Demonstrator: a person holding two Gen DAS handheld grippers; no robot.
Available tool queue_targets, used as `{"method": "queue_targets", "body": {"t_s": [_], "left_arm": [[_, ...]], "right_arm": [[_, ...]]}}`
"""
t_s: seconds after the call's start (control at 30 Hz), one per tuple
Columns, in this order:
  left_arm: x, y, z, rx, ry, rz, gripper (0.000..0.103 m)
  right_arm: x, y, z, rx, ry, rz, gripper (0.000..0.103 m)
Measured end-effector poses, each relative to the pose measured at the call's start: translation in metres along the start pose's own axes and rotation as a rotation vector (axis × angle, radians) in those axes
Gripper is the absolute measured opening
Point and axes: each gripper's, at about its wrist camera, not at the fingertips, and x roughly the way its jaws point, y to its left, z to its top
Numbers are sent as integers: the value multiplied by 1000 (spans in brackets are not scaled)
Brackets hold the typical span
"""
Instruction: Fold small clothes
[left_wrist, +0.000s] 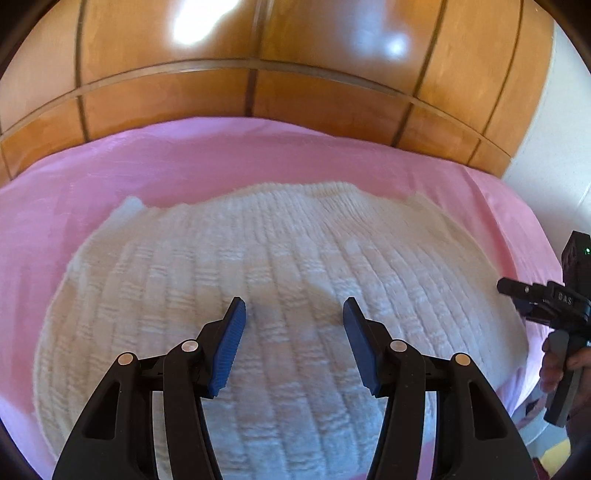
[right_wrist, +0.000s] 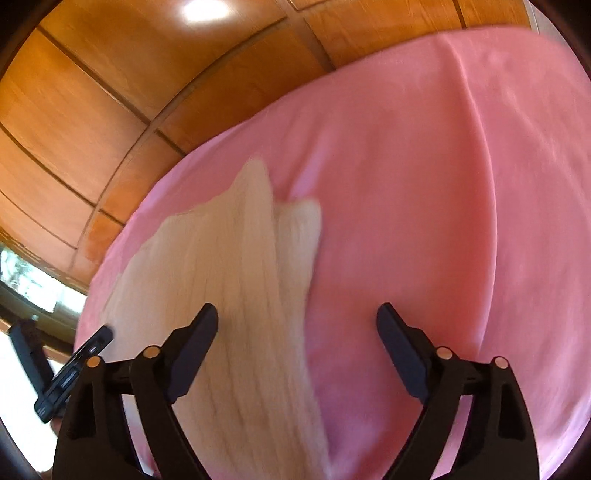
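Observation:
A cream ribbed knit garment (left_wrist: 280, 288) lies spread flat on a pink sheet (left_wrist: 184, 162). My left gripper (left_wrist: 293, 310) hovers over its middle, open and empty. In the right wrist view the same garment (right_wrist: 221, 280) lies to the left, folded, with an edge sticking out at its far right. My right gripper (right_wrist: 297, 317) is open and empty above the garment's right edge and the pink sheet (right_wrist: 424, 221). The right gripper also shows at the right edge of the left wrist view (left_wrist: 517, 295), beside the garment.
A wooden panelled wardrobe (left_wrist: 258, 74) stands behind the bed. A white wall (left_wrist: 554, 147) is at the right. The left gripper's body (right_wrist: 74, 369) shows at the lower left of the right wrist view, near a bright window (right_wrist: 22, 280).

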Motion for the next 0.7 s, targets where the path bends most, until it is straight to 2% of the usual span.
{"method": "queue_targets", "body": {"t_s": [0.13,0.17,0.2,0.23,0.27,0.3,0.37,0.43,0.53,0.7], "left_arm": [[13,-2,-4,18,25,8,53],[15,-2,-5,22,24,12,55],[16,-2,-5,25,26,14,55],[17,-2,-6,27,26,16,55],[19,-3,-6,32,24,23,55],[20,-3,-7,35,22,25,55],[22,-4,-6,43,19,28,55],[21,-2,-7,38,17,17,55],[13,9,-6,-10,11,-43,55],[-25,61,-4,-203,-24,-176,55]], "right_arm": [[-2,10,-22,-34,45,49,74],[-1,13,-25,-39,54,56,66],[0,16,-28,-47,65,57,63],[0,19,-30,-55,72,56,56],[1,26,-31,-70,89,66,42],[2,30,-32,-75,101,79,35],[0,44,-31,-99,104,88,27],[-8,58,-28,-114,87,118,25],[-29,88,-17,-147,33,186,22],[-36,162,2,-256,-8,308,19]]}}
